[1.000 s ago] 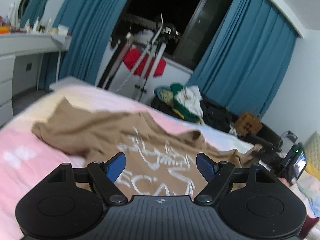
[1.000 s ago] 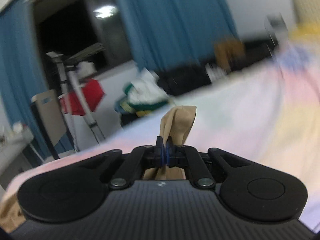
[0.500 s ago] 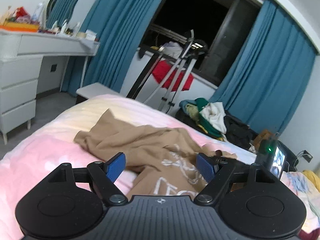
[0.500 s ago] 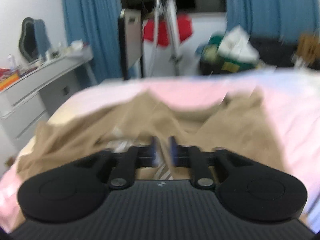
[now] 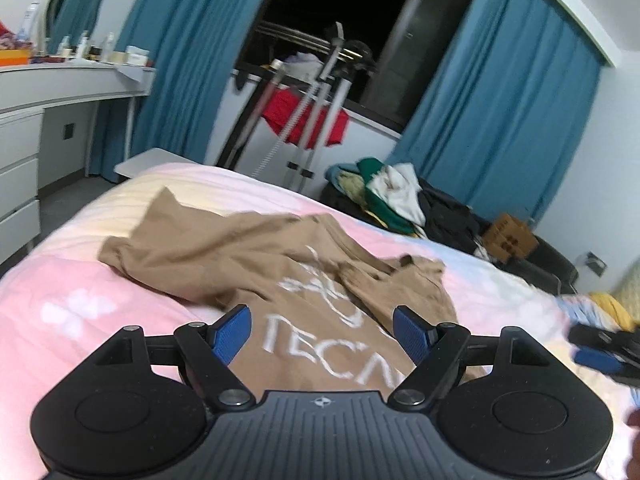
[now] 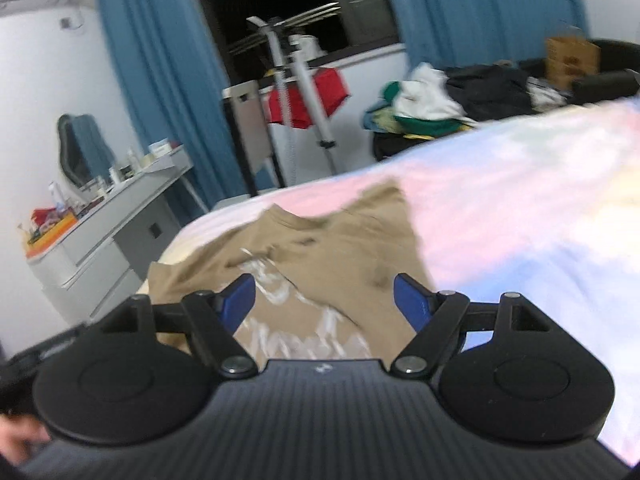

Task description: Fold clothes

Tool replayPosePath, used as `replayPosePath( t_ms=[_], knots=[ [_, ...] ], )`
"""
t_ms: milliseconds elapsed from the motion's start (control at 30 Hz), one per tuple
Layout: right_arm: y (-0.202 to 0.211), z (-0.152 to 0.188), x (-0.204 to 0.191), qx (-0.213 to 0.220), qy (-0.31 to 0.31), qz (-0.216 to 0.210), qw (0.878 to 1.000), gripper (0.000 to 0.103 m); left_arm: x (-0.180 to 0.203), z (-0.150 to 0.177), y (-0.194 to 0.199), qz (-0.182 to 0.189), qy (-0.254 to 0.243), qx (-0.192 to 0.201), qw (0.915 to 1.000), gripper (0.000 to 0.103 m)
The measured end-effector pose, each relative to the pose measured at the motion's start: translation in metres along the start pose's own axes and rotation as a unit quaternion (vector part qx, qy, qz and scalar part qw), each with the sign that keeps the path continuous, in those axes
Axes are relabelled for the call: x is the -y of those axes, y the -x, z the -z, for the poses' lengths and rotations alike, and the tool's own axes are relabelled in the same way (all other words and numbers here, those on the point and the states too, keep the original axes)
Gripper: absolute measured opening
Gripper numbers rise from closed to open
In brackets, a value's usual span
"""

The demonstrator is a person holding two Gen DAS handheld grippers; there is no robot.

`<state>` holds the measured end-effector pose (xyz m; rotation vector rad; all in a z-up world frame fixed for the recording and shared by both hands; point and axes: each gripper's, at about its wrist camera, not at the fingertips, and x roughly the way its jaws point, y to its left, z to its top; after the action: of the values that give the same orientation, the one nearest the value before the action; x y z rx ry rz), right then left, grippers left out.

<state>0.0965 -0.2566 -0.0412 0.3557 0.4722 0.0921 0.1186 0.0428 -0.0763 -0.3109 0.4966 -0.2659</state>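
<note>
A tan T-shirt with white lettering lies crumpled on the pink bed; it also shows in the right wrist view. My left gripper is open and empty, hovering over the shirt's near part with the lettering. My right gripper is open and empty above the same shirt. The right gripper's blue tip also shows blurred at the right edge of the left wrist view.
A white dresser with small items stands left of the bed. A drying rack with a red cloth is beyond the bed. A pile of clothes and a cardboard box lie by the blue curtains.
My right gripper let go of the tan fabric and opened wide, and now points at the shirt from above. My left gripper stayed open and shifted over the lettering.
</note>
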Motion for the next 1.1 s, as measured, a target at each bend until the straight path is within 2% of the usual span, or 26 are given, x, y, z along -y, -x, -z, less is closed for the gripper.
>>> replayPosePath(
  t_ms=[167, 367, 467, 600, 667, 800, 1000, 1100],
  knots=[
    [0.062, 0.042, 0.042, 0.038, -0.041, 0.039, 0.998, 0.078, 0.034, 0.020, 0.004, 0.038, -0.024, -0.026, 0.9987, 0.080],
    [0.090, 0.034, 0.075, 0.112, -0.082, 0.070, 0.988, 0.078, 0.076, 0.044, 0.008, 0.085, -0.053, -0.058, 0.9933, 0.078],
    [0.096, 0.037, 0.093, 0.125, -0.103, 0.083, 0.983, 0.078, 0.110, 0.067, 0.008, 0.127, -0.072, -0.092, 0.9851, 0.073],
    [0.092, 0.038, 0.111, 0.116, -0.123, 0.105, 0.980, 0.079, 0.154, 0.094, 0.009, 0.167, -0.121, -0.117, 0.9716, 0.073],
    [0.093, 0.040, 0.118, 0.122, -0.134, 0.101, 0.978, 0.079, 0.174, 0.109, 0.007, 0.181, -0.145, -0.129, 0.9641, 0.073],
    [0.092, 0.044, 0.125, 0.124, -0.140, 0.099, 0.977, 0.078, 0.199, 0.142, -0.013, 0.142, -0.194, -0.155, 0.9583, 0.073],
    [0.089, 0.050, 0.129, 0.109, -0.145, 0.095, 0.979, 0.079, 0.200, 0.160, -0.033, 0.084, -0.219, -0.154, 0.9598, 0.073],
    [0.088, 0.050, 0.128, 0.107, -0.146, 0.091, 0.979, 0.079, 0.206, 0.166, -0.036, 0.085, -0.246, -0.146, 0.9545, 0.074]
  ],
)
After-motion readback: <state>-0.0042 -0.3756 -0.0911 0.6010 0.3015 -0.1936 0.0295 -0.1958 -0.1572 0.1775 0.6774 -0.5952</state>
